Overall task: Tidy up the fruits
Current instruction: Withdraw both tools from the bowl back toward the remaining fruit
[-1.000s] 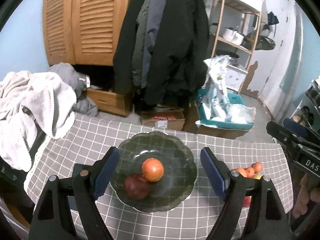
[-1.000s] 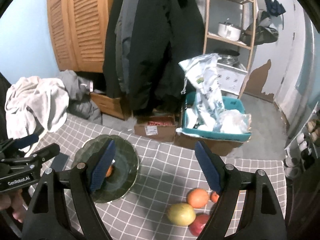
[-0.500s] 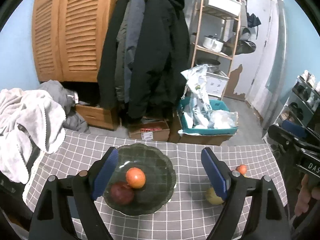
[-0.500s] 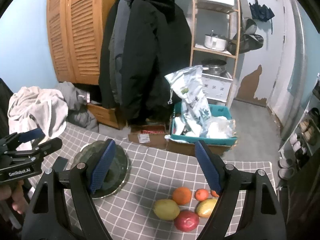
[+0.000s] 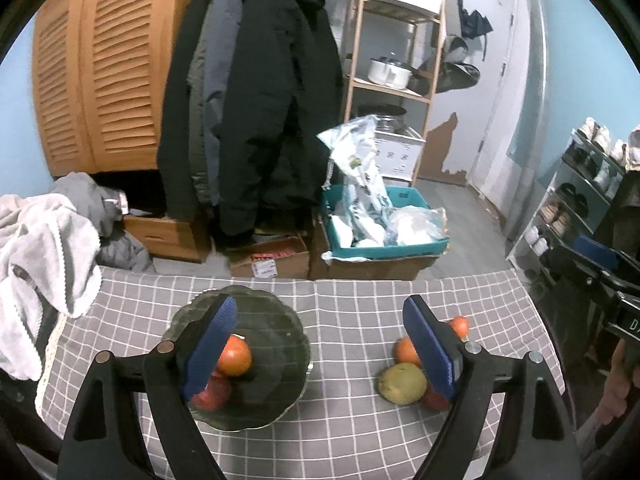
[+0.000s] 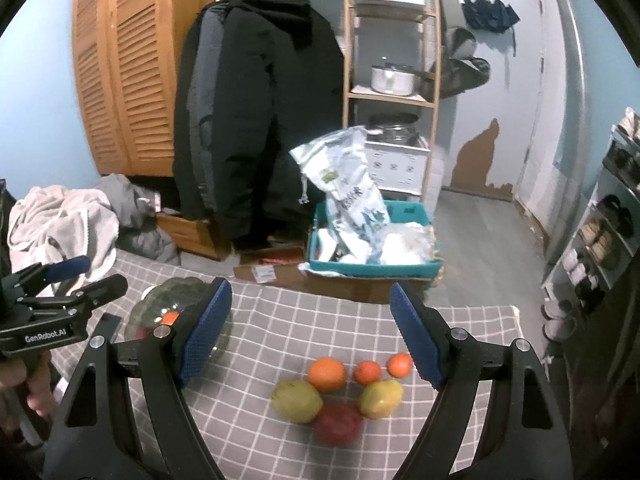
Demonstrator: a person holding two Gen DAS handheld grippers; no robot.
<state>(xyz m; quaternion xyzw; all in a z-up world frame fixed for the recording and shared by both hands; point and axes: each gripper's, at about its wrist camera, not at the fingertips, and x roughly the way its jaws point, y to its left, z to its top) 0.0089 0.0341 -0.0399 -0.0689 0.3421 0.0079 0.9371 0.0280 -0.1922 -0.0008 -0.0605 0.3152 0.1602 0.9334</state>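
With two fruits already on the dark plate [image 5: 280, 332] at your left, your left gripper [image 5: 320, 344] hangs wide and empty. Six loose fruits [image 6: 340, 392] wait on the cloth under your right gripper [image 6: 310, 330], equally wide; lower it over one.

Bare checked cloth runs down the middle of the table [image 6: 280, 332], between the plate [image 5: 276, 320] by the left edge and the fruit cluster [image 6: 340, 388] toward the right edge, wide enough for a gripper. The strip along the far edge is open too. The cluster's fruits touch, leaving no gaps between them. A towel [image 5: 44, 264] overhangs the far-left corner.
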